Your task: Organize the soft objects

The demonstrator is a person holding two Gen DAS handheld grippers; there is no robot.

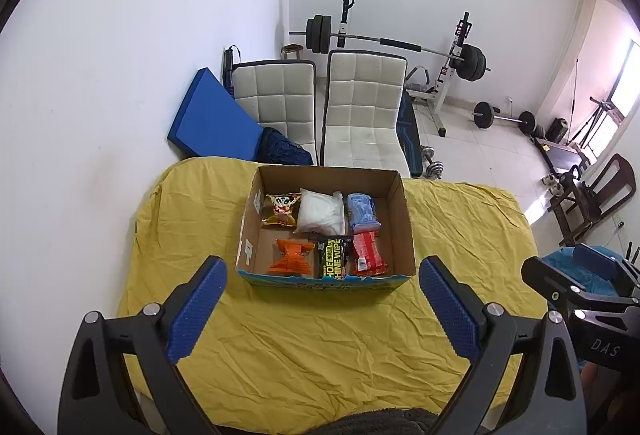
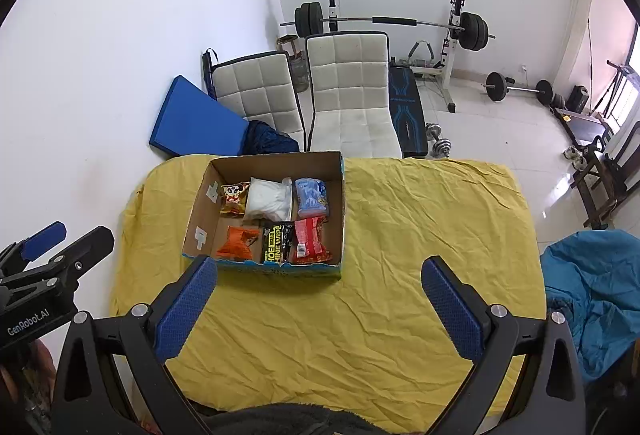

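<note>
1. The yellow cloth (image 2: 420, 235) lies bare in front of and to the right of the cardboard box (image 2: 200, 211); passage there is unobstructed.
2. The box top is open; its four walls block sideways entry.
3. Six packets fill most of the box floor; a bare strip runs along its left wall.
4. Two white chairs (image 2: 348, 91) stand just behind the table's far edge.
</note>
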